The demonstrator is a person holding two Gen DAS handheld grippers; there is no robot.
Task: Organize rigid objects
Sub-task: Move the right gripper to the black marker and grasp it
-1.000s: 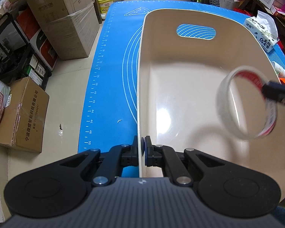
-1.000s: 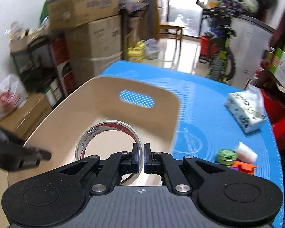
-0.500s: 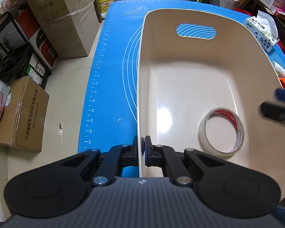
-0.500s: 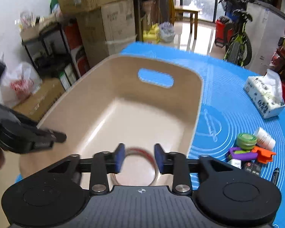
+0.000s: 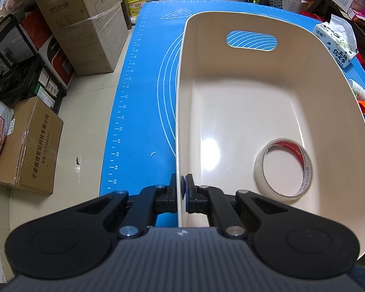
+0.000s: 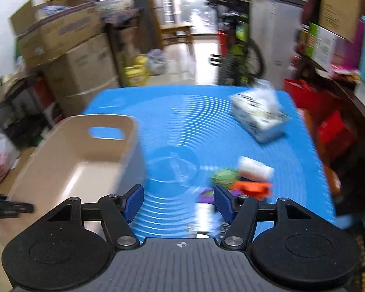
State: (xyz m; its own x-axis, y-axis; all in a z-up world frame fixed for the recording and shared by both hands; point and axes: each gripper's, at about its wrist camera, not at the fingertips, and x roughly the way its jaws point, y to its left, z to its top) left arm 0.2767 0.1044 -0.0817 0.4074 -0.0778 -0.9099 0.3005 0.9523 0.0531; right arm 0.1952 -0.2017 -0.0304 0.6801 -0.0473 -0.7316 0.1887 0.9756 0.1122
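Observation:
A cream plastic bin point(image 5: 292, 77) with a handle slot stands on the blue mat point(image 5: 143, 92). My left gripper point(image 5: 181, 192) is shut on the bin's near left wall. A roll of clear tape point(image 5: 283, 169) with a red inner core lies flat on the bin's floor at the near right. In the blurred right wrist view my right gripper point(image 6: 178, 203) hangs over the mat to the right of the bin point(image 6: 68, 168), its jaws opening with nothing between them. Ahead of it lie a green round lid point(image 6: 224, 177), a white bottle point(image 6: 255, 169), an orange piece point(image 6: 251, 187) and a purple piece point(image 6: 206, 196).
A tissue pack point(image 5: 335, 45) lies at the mat's far right. Cardboard boxes point(image 5: 85, 24) and a black rack point(image 5: 14, 65) stand on the floor to the left. A bicycle point(image 6: 233, 48) and shelves stand beyond the table.
My right gripper let go of the tape roll, which dropped flat onto the bin's floor. That gripper then opened and swung right, out of the bin and over the mat. The left gripper stayed put.

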